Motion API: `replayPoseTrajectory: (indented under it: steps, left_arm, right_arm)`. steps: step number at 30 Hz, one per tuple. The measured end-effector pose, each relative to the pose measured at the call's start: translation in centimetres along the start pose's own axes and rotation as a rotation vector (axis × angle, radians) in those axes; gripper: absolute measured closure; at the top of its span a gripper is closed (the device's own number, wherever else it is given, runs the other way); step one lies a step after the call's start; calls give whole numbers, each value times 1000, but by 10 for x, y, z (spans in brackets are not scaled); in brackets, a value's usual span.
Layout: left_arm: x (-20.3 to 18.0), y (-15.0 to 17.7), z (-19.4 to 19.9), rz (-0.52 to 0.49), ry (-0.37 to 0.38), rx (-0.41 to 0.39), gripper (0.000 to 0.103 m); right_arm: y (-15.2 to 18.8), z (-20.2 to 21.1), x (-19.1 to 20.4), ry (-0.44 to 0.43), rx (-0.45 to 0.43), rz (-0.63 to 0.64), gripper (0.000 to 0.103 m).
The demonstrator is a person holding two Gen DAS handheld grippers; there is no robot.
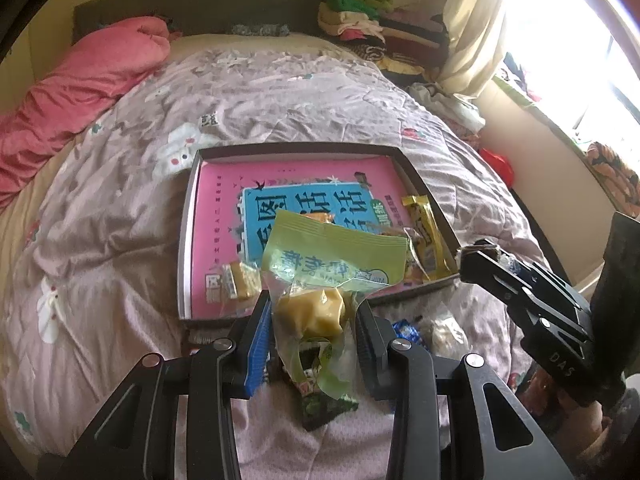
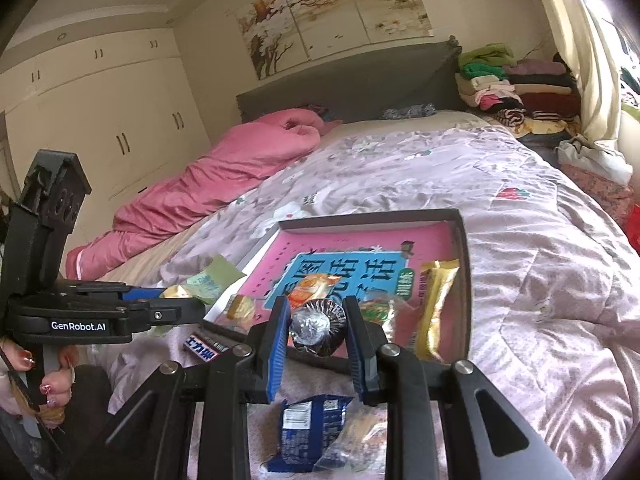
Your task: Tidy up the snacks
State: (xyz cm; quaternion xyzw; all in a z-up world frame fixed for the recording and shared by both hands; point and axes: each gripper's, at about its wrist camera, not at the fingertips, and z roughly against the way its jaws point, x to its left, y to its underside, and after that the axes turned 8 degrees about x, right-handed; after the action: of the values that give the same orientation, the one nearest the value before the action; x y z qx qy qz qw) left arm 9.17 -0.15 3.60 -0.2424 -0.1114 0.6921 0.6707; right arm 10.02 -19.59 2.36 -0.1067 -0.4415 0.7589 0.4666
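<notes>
A shallow dark box with a pink and blue lining lies on the bed; it also shows in the right wrist view. My left gripper is shut on a green-wrapped yellow pastry, held just above the box's near edge. My right gripper is shut on a small round dark snack with a foil top, over the box's near edge. In the box lie a gold bar, an orange packet and a small yellow candy.
Loose snacks lie on the lilac quilt near me: a blue packet, a clear packet, a Snickers bar and a dark green packet. A pink duvet lies at the left. Folded clothes are stacked by the headboard.
</notes>
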Motion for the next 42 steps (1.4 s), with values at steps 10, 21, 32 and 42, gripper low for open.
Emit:
replayPoseTrajectory:
  steps: [10, 21, 32, 42]
  left_arm:
    - [10, -18, -4, 24, 9, -22, 64]
    - [34, -32, -9, 84, 13, -27, 64]
    - [32, -38, -24, 78, 6, -26, 64]
    - [29, -38, -49, 66, -15, 8, 64]
  right_arm:
    - [-6, 1, -13, 31, -22, -28, 76]
    - [-13, 5, -31, 63, -50, -72, 76]
    - [-17, 4, -38, 105, -51, -75, 76]
    - [-22, -3, -44, 117, -39, -74, 76]
